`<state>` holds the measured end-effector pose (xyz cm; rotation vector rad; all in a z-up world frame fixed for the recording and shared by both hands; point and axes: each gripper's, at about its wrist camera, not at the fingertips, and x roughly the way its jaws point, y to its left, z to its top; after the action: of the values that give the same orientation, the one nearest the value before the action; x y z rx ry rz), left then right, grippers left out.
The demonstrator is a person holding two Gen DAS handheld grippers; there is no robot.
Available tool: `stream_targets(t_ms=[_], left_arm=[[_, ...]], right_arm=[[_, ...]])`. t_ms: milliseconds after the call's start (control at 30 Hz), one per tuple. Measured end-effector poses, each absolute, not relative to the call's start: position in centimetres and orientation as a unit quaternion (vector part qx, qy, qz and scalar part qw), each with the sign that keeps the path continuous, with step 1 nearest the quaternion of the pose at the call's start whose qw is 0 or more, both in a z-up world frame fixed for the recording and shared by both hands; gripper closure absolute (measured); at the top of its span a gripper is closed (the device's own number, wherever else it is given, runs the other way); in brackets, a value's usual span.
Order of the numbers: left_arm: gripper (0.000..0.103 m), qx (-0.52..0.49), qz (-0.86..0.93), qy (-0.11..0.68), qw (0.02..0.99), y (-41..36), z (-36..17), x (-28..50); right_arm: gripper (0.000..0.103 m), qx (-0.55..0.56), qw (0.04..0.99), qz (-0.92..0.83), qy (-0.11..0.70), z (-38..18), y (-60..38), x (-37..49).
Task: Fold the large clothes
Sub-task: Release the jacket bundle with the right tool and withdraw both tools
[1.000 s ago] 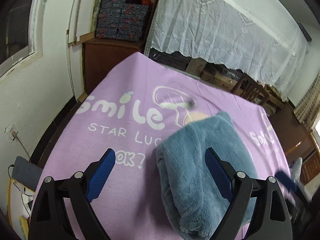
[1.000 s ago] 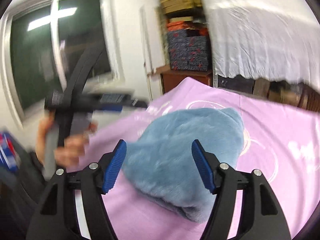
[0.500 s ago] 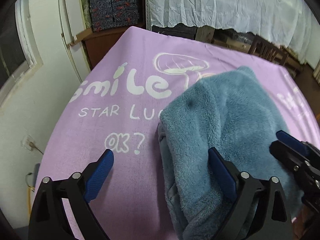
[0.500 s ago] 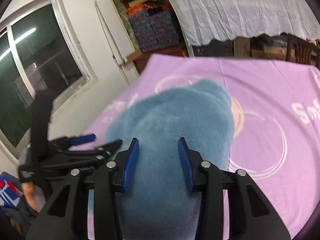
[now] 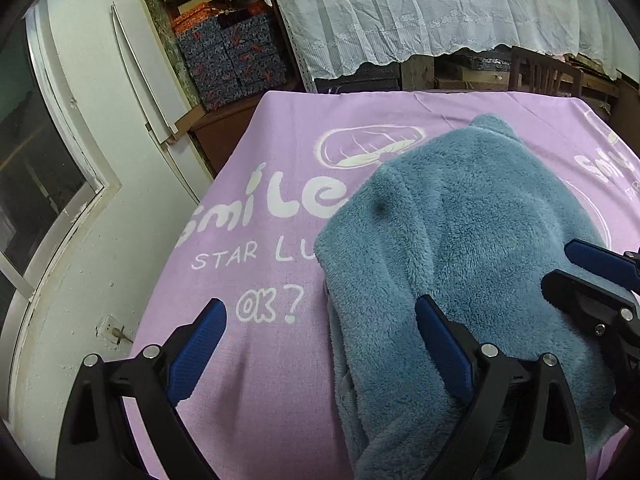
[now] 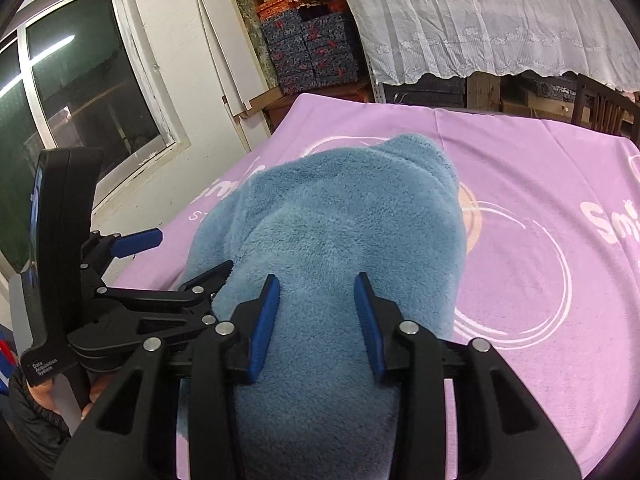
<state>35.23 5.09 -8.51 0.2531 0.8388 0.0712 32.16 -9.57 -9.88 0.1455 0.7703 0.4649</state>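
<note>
A folded blue fleece garment (image 5: 460, 232) lies on a purple cloth (image 5: 256, 264) printed with white words. It also shows in the right wrist view (image 6: 340, 232). My left gripper (image 5: 320, 344) is open wide over the garment's left edge, one finger above the cloth and one above the fleece. My right gripper (image 6: 316, 316) hovers over the near part of the garment, half closed, with nothing between its pads. It shows at the right of the left wrist view (image 5: 592, 276). The left gripper shows at the left of the right wrist view (image 6: 152, 276).
A white wall with a window (image 6: 80, 92) runs along the left. Patterned boxes (image 5: 236, 60) are stacked on a wooden cabinet beyond the table's far left corner. A white lace curtain (image 5: 420, 12) hangs behind, with a wooden chair (image 5: 544, 72) at the far right.
Both grippers have come lower and closer over the garment. My right gripper has narrowed from wide open to half closed. The garment has not moved.
</note>
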Motion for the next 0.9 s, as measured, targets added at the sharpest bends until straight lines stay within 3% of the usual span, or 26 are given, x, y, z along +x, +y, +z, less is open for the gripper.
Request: stream_targets(t_ms=[367,467,533,600,900], left_arm=[[0.005,0.129,0.043,0.400,0.907,4.9,-8.1,35.1],[0.005,0.134,0.047,0.393,0.908,4.8,-7.8,34.9],[0.005,0.137,0.051,0.390,0.909,4.8,-7.6,34.8],[0.005,0.140,0.054,0.385,0.911,4.8,-7.5,34.6],[0.005,0.154,0.033,0.343,0.926,3.5,-5.6,32.7]], right_arm=[[0.063,0.065,0.905,0.219,0.359,-9.3,-9.5,31.6],[0.056,0.063,0.908,0.218,0.352,-8.9,-9.6,31.1],[0.041,0.069,0.910,0.220,0.346,-8.4,-9.7,30.7],[0.036,0.070,0.915,0.211,0.335,-7.8,-10.1,30.1],[0.036,0.119,0.918,0.198,0.323,-6.6,-13.0,29.6]])
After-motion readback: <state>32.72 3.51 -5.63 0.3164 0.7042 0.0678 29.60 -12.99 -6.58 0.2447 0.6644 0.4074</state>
